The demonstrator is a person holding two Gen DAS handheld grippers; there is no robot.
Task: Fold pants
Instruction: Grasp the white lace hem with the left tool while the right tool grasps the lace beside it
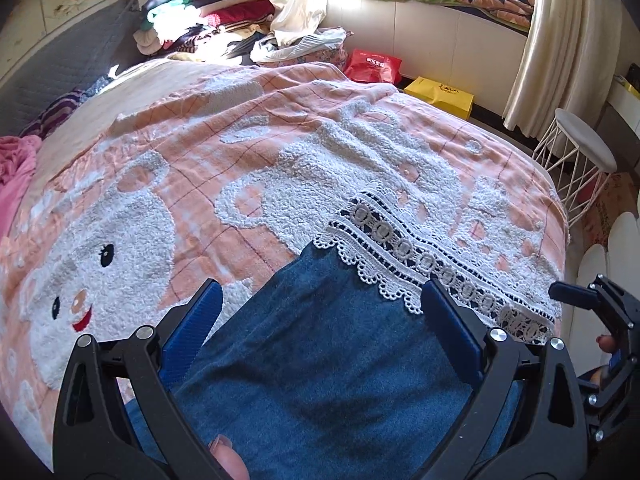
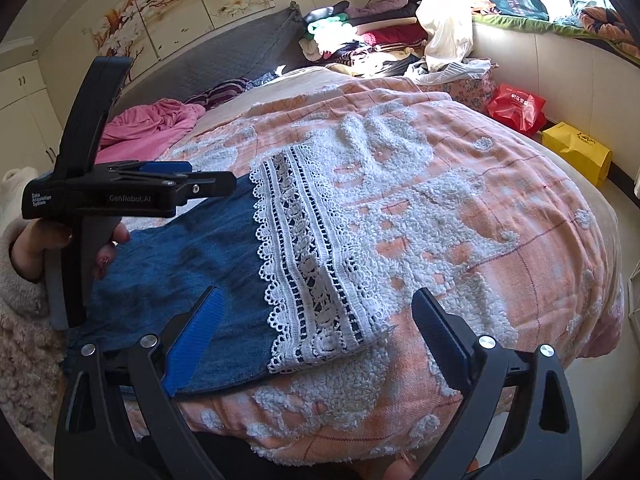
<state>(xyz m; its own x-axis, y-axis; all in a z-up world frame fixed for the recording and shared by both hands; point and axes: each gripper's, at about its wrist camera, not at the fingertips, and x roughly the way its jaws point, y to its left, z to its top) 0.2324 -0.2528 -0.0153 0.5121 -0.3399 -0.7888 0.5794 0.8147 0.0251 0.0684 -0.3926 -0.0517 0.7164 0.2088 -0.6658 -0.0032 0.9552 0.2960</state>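
1. Left wrist view: we saw the left gripper [image 1: 320, 320] with its blue fingers [image 1: 192, 332] spread wide, hanging over the denim of the pants [image 1: 328, 360] with nothing pinched between them.
2. The pants lay flat on the bed's peach blanket [image 1: 180, 152] (the one with white fluffy bear shapes), and their white lace hem [image 1: 424, 256] pointed away from us toward the far side of the bed.
3. In the right wrist view, the right gripper [image 2: 316, 320] also had its fingers [image 2: 196, 336] spread apart; the near corner of the lace hem [image 2: 320, 280] sat between them, but we could not see either finger pressing on it.
4. From that same view the left gripper [image 2: 212, 184] appeared side-on above the far edge of the denim, held by a hand [image 2: 60, 248] on its handle.
5. Around the bed we noted a pile of clothes [image 1: 208, 12] near the grey headboard [image 1: 68, 60], a red bag [image 1: 372, 66] and a yellow bag [image 1: 440, 96] on the floor, a cream curtain [image 1: 568, 40], and a white wire stool [image 1: 580, 152].
6. A pink garment [image 2: 148, 124] lay crumpled near the headboard, well apart from the pants.
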